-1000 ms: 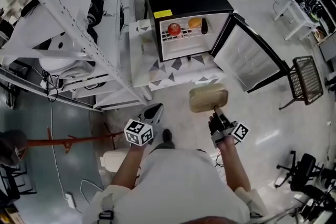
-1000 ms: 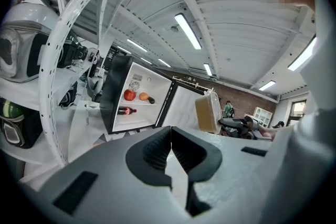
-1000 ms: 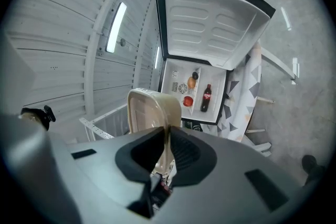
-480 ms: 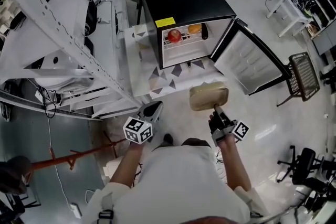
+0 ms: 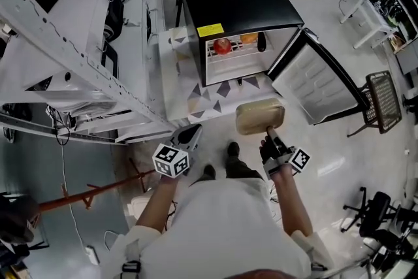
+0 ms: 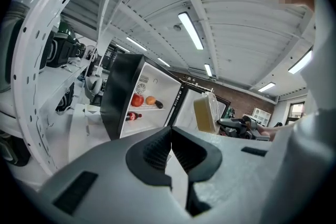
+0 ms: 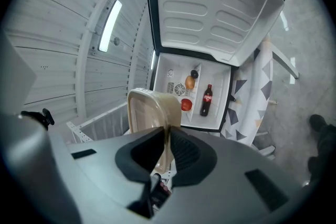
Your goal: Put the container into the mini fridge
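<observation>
Container (image 5: pixel 260 119) clamped by its near rim in the right gripper (image 5: pixel 268 135), both pads pressed flat against the thin edge. Beige, translucent, round-cornered body standing out straight ahead of the fingertips, turned on edge in the right gripper view so that one broad face looks left of the claw. No other support under the container: hanging in the air off the jaws alone, above pale floor.

Mini fridge (image 5: pixel 235 3) well ahead of the claw, past the container's far end and apart from it, set on a cloth with grey triangles (image 5: pixel 215 91). Fridge door (image 5: pixel 313 85) swung wide open, ahead and to the right of the claw. Open compartment lined up just beyond the container's far edge in the right gripper view. Inside: red fruit (image 7: pixel 186 105), orange fruit (image 7: pixel 190 82) and a small dark item (image 7: pixel 195 74) on the wire shelf, dark bottle with a red label (image 7: pixel 208 99) in the space beneath.

Left gripper (image 5: pixel 189 136) held level with the right one, off to its left and well apart from the container, jaws closed together with nothing between them.
</observation>
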A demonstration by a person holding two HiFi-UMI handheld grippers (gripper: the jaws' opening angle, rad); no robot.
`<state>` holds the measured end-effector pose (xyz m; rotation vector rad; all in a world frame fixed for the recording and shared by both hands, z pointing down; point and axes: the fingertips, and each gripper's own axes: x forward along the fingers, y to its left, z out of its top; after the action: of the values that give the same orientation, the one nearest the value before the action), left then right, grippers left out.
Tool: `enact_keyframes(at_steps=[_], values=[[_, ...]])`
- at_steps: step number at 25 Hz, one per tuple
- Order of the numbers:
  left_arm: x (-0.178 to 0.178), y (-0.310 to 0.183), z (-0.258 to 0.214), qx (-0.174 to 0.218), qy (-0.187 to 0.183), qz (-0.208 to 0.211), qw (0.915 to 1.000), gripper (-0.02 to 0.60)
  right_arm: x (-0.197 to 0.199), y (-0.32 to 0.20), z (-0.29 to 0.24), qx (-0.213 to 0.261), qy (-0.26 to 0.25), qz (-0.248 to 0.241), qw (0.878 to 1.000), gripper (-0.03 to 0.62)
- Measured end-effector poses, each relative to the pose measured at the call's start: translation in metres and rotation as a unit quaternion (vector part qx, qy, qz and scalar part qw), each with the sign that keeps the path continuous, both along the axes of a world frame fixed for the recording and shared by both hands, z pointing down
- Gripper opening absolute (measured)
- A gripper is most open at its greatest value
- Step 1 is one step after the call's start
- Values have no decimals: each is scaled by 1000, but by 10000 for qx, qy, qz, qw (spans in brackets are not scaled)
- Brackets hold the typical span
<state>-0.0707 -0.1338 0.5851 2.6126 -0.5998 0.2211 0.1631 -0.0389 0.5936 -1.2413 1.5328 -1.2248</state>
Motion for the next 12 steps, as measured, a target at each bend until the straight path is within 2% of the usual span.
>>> enact_keyframes(at_steps=[12], values=[[51, -38, -7, 43, -99, -423, 9990, 5, 62, -63, 25, -366, 139, -332, 9987, 41]])
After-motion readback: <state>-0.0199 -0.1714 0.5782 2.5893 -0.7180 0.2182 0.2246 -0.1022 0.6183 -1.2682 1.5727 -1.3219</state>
